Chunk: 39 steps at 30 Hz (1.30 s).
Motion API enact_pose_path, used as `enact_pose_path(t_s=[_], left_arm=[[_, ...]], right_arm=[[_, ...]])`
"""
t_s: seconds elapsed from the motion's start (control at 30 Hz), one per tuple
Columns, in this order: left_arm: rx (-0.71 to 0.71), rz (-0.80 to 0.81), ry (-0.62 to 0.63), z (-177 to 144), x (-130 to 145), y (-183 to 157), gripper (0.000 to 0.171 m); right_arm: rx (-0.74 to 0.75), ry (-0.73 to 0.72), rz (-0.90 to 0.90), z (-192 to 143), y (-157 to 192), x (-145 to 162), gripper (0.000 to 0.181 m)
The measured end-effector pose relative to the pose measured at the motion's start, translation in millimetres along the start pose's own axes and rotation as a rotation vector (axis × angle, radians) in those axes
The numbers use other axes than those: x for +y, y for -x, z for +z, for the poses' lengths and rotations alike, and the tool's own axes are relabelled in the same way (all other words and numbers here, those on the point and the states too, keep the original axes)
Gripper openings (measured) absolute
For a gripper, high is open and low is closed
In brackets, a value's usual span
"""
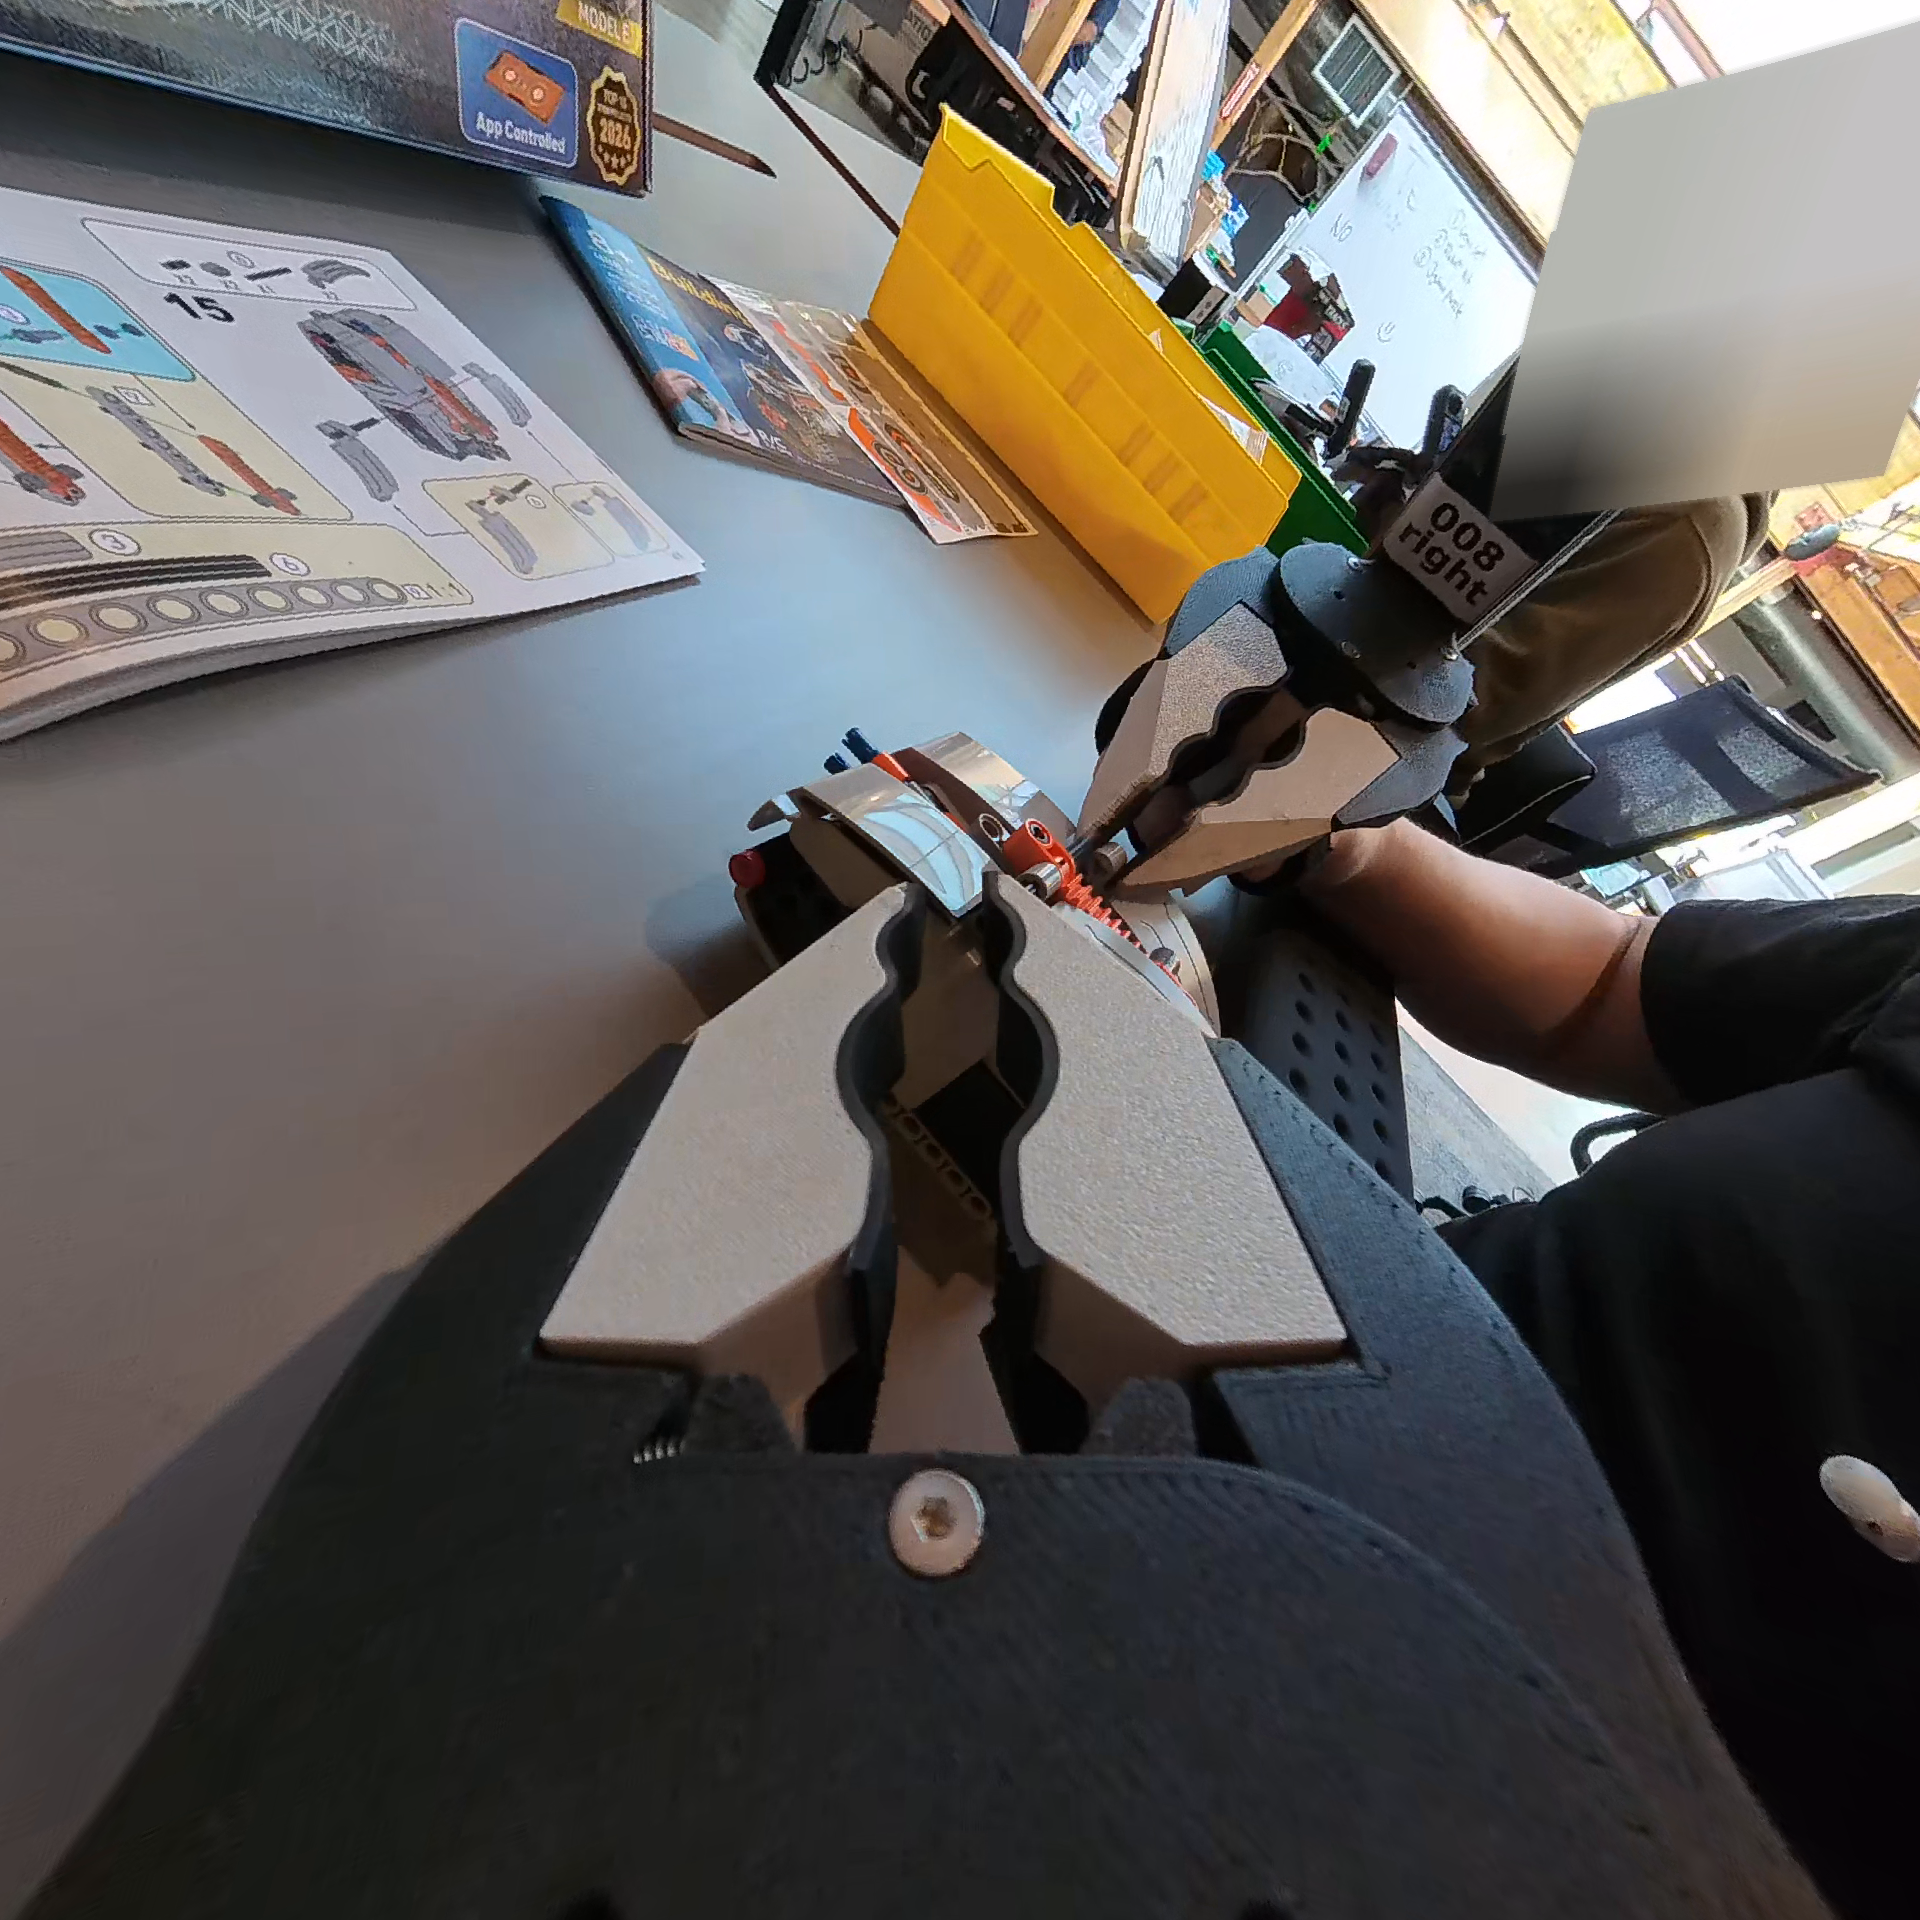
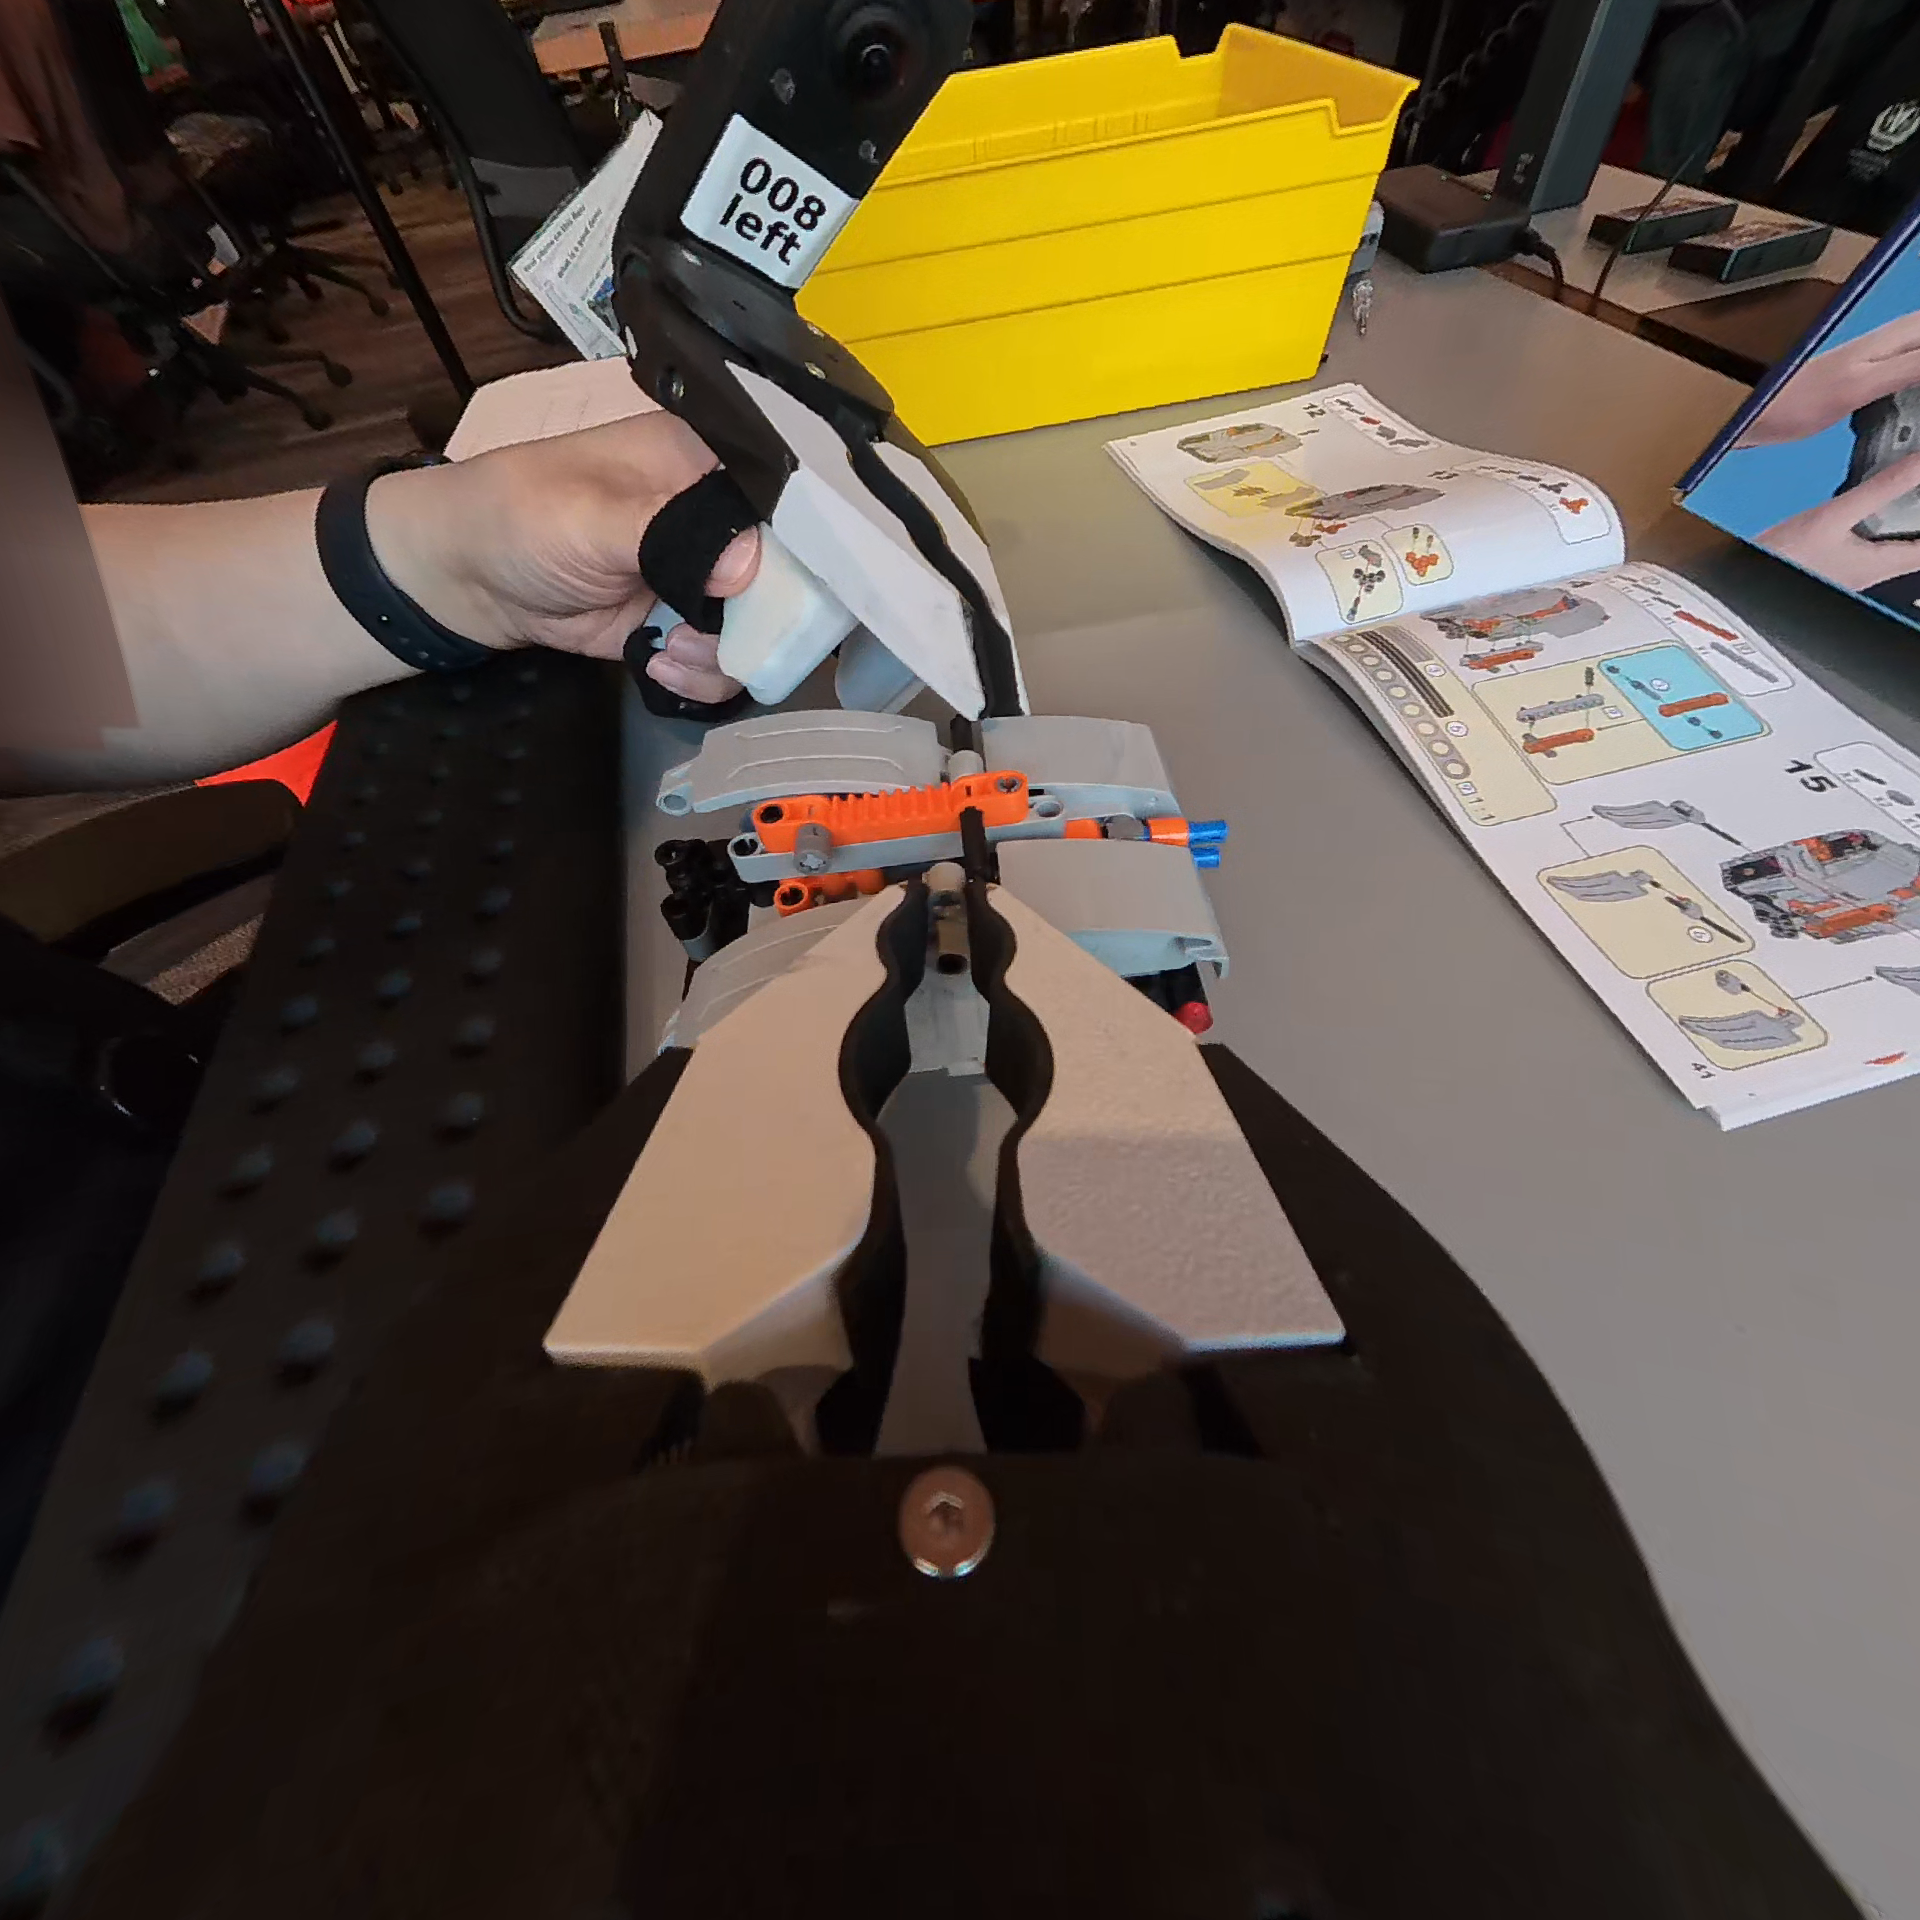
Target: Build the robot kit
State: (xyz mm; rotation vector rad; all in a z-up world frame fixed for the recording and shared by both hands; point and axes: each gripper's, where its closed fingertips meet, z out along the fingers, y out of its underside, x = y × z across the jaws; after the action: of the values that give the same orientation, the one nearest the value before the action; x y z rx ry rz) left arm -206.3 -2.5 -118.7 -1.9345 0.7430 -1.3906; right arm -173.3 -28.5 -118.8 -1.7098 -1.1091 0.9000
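A brick-built model (image 2: 914,821) of grey curved panels, an orange toothed rack and blue pins sits on the grey table (image 2: 1455,1299); it also shows in the left wrist view (image 1: 894,821). My left gripper (image 1: 951,899) is shut on the model's grey panel edge. In the right wrist view it (image 2: 971,715) comes down onto the model from behind. My right gripper (image 2: 948,896) is shut on a small grey pin (image 2: 948,920) and holds it against the model's near side, by the orange rack. In the left wrist view it (image 1: 1107,864) meets the model from the right.
An open instruction booklet (image 2: 1558,727) lies right of the model; it also shows in the left wrist view (image 1: 260,436). A yellow bin (image 2: 1091,260) stands behind. A printed box (image 1: 416,73), a second booklet (image 1: 717,353) and a black studded mat (image 2: 364,1039) are nearby. The tips of one gripper are about 5 centimetres away from the tips of the other.
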Motion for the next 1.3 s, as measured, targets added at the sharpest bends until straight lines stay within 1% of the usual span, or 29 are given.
enact_pose_path(t_s=[0.17, 0.33, 0.47, 0.53, 0.67, 0.73, 0.87, 1.0, 1.17, 1.3], left_arm=[[0.009, -0.012, -0.004, -0.4, 0.3, -0.5, 0.009], [0.012, -0.013, -0.003, -1.7, 1.5, -1.2, 0.008], [0.013, -0.011, -0.002, -1.8, 1.7, -1.6, 0.008], [0.011, -0.005, 0.0, -1.5, 1.5, -1.4, 0.008], [0.008, 0.014, 0.0, 0.1, -0.5, -1.2, 0.011], [0.0, 0.03, 0.001, 0.1, -0.5, -1.5, 0.012], [0.0, 0.084, -0.028, -2.1, -5.7, -7.2, 0.015], [-0.011, 0.117, -0.024, -1.9, -5.2, -9.0, 0.017], [-0.021, 0.136, -0.007, 0.2, -2.2, -9.5, 0.017], [-0.019, 0.123, -0.01, -0.7, -2.5, -9.2, 0.017]], right_arm=[[-0.025, -0.033, 0.106, -1.1, -1.0, 0.3, 0.006], [0.021, -0.034, 0.045, -4.6, -4.0, 1.1, 0.006], [0.021, -0.036, 0.06, -4.2, -4.3, 0.5, 0.005], [-0.011, -0.038, 0.134, -2.9, -3.9, 0.5, 0.005], [-0.154, -0.059, 0.396, 0.3, 0.3, -1.1, 0.005], [-0.203, -0.075, 0.489, 0.3, 0.6, -3.1, 0.005], [-0.238, -0.087, 0.541, -1.5, -0.1, -2.3, 0.005], [-0.269, -0.087, 0.617, -2.4, -2.8, 1.0, 0.005], [-0.382, -0.147, 0.73, -6.9, -0.2, -8.0, 0.005], [-0.398, -0.152, 0.731, -8.3, -2.5, -8.0, 0.005]])
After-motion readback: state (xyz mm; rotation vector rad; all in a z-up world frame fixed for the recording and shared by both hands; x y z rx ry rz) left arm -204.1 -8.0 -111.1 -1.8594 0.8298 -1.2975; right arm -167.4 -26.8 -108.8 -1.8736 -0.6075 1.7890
